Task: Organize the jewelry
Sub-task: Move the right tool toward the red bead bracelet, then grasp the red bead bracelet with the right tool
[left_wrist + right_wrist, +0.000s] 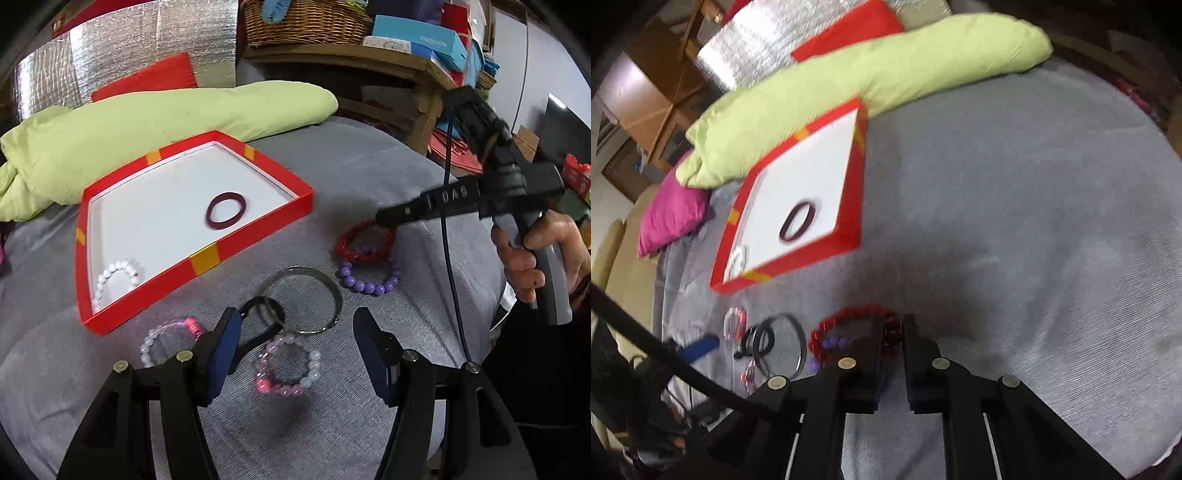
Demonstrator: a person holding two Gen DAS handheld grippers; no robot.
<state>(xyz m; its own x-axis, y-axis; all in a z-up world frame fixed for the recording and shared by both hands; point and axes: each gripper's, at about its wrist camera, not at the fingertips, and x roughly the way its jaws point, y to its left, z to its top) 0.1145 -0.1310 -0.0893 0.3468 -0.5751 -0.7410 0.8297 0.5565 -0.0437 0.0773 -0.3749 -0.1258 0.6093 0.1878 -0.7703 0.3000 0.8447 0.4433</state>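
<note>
I'm pinching the red bead bracelet [849,325] w/ the right gripper [891,332], purple bead bracelet [369,282] just beside; left gripper [295,332] hanging open over the pink bead bracelet [288,365].

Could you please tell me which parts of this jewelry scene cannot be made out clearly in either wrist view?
- White bead bracelet in the red tray: right wrist view blurs it and the tray wall partly covers it.
- Purple bead bracelet: right wrist view hides most behind the right gripper fingers.
- Black ring: left wrist view, partly behind the left gripper finger.
- Clear pink bead bracelets: right wrist view, blurred and small.
</note>
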